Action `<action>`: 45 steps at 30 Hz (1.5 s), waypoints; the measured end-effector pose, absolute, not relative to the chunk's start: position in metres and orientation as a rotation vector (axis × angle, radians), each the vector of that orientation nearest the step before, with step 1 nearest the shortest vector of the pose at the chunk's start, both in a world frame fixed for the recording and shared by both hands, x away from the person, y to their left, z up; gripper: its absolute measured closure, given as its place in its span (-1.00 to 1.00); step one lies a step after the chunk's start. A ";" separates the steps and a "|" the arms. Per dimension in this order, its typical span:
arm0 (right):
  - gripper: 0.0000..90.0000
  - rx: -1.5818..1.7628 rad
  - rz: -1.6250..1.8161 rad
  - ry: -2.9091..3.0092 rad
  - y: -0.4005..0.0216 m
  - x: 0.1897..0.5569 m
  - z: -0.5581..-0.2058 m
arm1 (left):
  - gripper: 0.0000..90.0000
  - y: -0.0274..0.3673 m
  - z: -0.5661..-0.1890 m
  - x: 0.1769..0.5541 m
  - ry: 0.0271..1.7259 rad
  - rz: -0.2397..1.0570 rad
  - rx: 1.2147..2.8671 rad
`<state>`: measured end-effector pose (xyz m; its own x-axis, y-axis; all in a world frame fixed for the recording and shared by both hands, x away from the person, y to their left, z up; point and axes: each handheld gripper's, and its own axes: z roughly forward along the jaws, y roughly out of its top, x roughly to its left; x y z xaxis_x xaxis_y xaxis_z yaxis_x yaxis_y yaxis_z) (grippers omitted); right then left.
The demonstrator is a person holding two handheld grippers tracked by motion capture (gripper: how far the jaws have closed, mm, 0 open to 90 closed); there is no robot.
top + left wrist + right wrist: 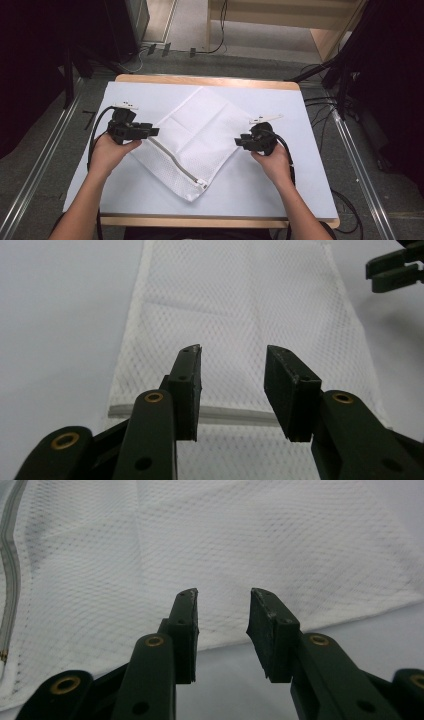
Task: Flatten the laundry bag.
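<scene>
A white mesh bag (192, 142) lies flat on the table (300, 165), between the left gripper (232, 385) and right gripper (221, 630). Both have jaws apart, holding nothing, each just over a bag corner.

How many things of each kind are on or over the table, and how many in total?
White mesh laundry bag, zipped shut, lying flat: 1
White table cover: 1
Black hand-held grippers, both with jaws open: 2, the left gripper and the right gripper
Total: 4
</scene>
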<state>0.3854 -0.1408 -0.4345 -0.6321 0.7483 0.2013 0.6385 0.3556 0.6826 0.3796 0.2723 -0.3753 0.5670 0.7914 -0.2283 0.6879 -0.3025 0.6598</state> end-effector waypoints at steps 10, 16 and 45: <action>0.41 1.249 1.108 2.495 -0.133 0.377 -0.444 | 0.30 0.281 -0.398 0.413 1.206 0.135 2.053; 0.37 1.267 1.104 2.479 -0.135 0.373 -0.451 | 0.28 0.281 -0.408 0.424 1.213 0.150 2.057; 0.40 1.235 0.994 2.429 -0.114 0.374 -0.469 | 0.39 0.274 -0.449 0.450 1.239 0.206 2.157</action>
<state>0.3742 -0.1136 -0.4690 -0.6140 0.7844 0.0880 0.6210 0.4112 0.6673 0.4502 0.2737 -0.4488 0.5447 0.8211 -0.1707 0.7218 -0.3553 0.5939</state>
